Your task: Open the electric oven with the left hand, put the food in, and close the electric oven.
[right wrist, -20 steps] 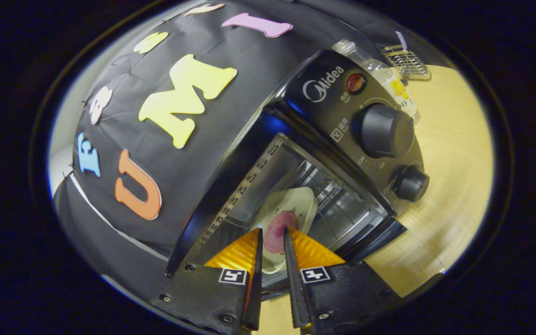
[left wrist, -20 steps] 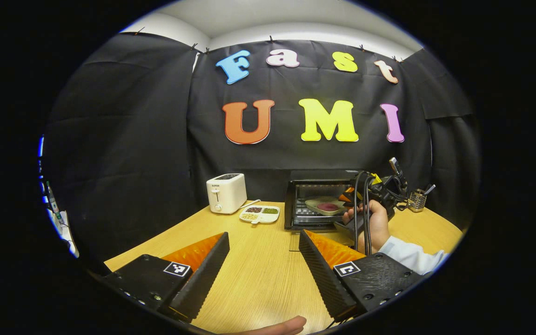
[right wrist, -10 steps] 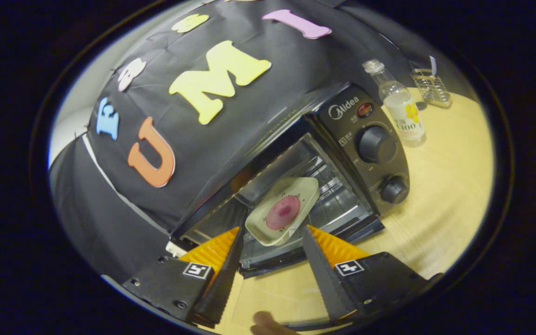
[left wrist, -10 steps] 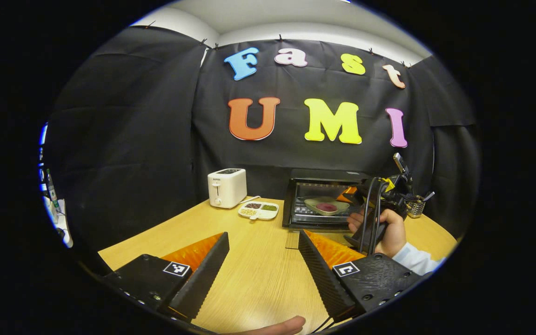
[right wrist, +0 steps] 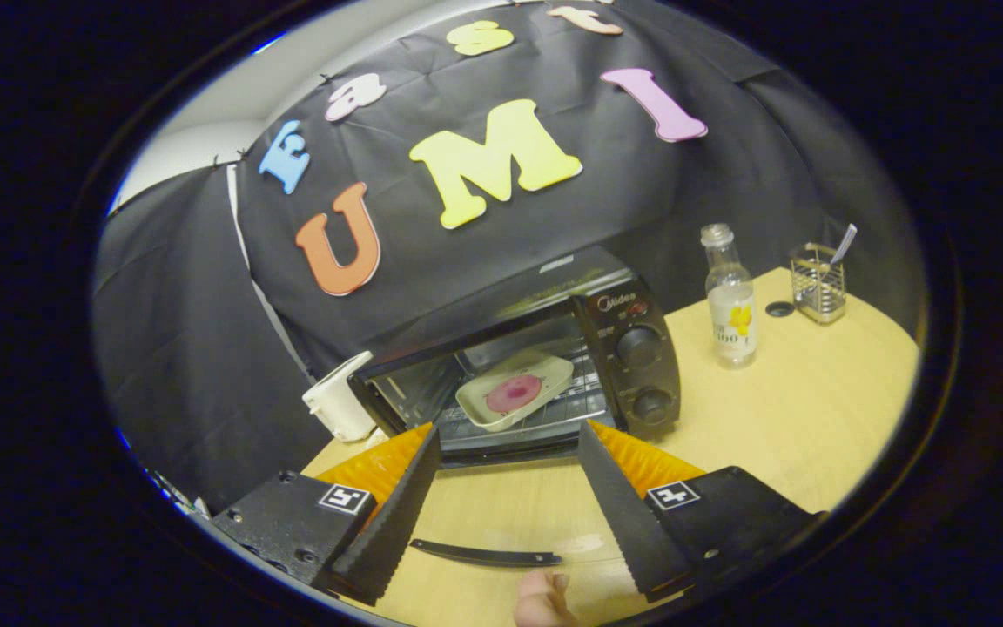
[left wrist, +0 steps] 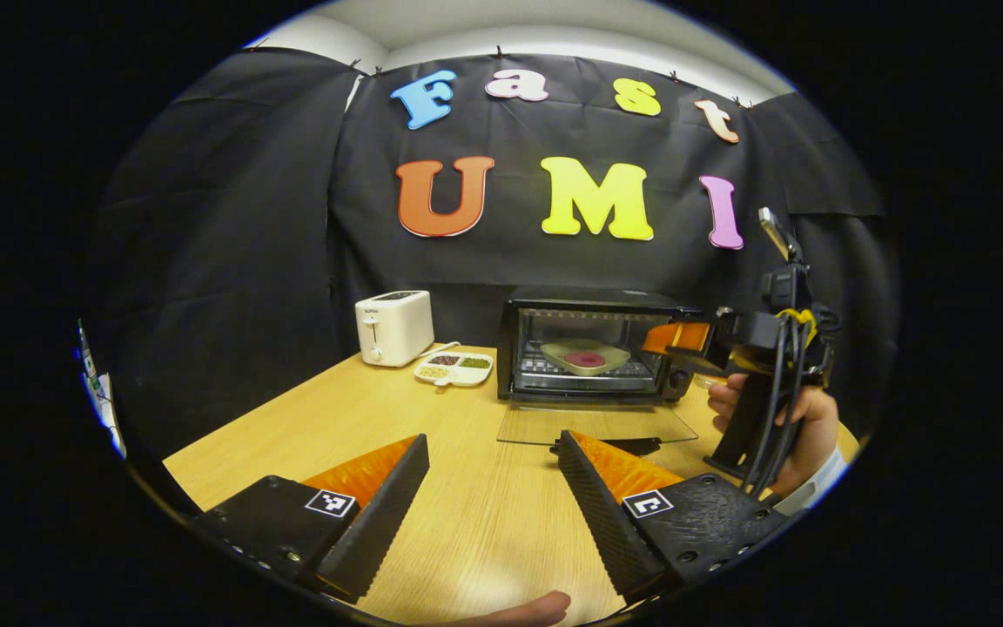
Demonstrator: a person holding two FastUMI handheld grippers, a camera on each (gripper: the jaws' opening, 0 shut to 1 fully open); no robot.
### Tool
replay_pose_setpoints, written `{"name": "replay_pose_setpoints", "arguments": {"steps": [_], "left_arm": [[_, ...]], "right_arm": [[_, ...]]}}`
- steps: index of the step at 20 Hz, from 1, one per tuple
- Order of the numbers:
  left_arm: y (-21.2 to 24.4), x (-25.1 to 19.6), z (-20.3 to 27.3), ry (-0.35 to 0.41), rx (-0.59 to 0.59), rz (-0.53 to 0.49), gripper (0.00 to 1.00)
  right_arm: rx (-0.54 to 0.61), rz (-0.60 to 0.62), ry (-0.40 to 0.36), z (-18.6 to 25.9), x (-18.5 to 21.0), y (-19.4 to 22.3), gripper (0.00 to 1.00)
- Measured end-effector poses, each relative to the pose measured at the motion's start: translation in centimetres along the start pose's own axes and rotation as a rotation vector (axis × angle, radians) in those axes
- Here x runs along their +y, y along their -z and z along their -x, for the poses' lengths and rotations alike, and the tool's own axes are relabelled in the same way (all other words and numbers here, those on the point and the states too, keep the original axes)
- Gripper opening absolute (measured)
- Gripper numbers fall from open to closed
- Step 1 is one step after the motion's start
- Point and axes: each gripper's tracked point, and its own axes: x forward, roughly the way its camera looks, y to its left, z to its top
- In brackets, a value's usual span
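Left gripper view: the left gripper hovers over the tabletop, fingers spread and empty. The oven stands open, its glass door down flat, the dish of food on the rack.

Right gripper view: the right gripper is open, holding nothing. Only closing remains; the left must lift the door's handle.

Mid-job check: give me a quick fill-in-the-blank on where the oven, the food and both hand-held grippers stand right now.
1. The electric oven has its glass door folded ____.
2. The dish of food rests ____ the oven, on the rack.
3. The right hand-held gripper is ____ and holds nothing.
4. The left hand-held gripper, also open, hovers over the ____.

Missing words: down (open); inside; open; table
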Motion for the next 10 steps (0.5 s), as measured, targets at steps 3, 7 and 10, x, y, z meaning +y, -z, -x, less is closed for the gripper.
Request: {"name": "replay_pose_setpoints", "arguments": {"steps": [3,7,10], "left_arm": [[1.8,-1.8,-1.8,0.037,0.053,-0.034,0.95],[4.4,-5.1,-4.3,0.113,0.142,-0.055,0.96],[6.2,-7.3,-5.9,0.164,0.208,-0.046,0.96]], "right_arm": [[-0.022,0.068,0.016,3.7,-1.1,-1.8,0.94],[-0.114,0.157,0.022,9.4,-1.6,-5.6,0.95],[-0.195,0.232,0.056,14.0,-2.4,-8.6,0.95]]}}
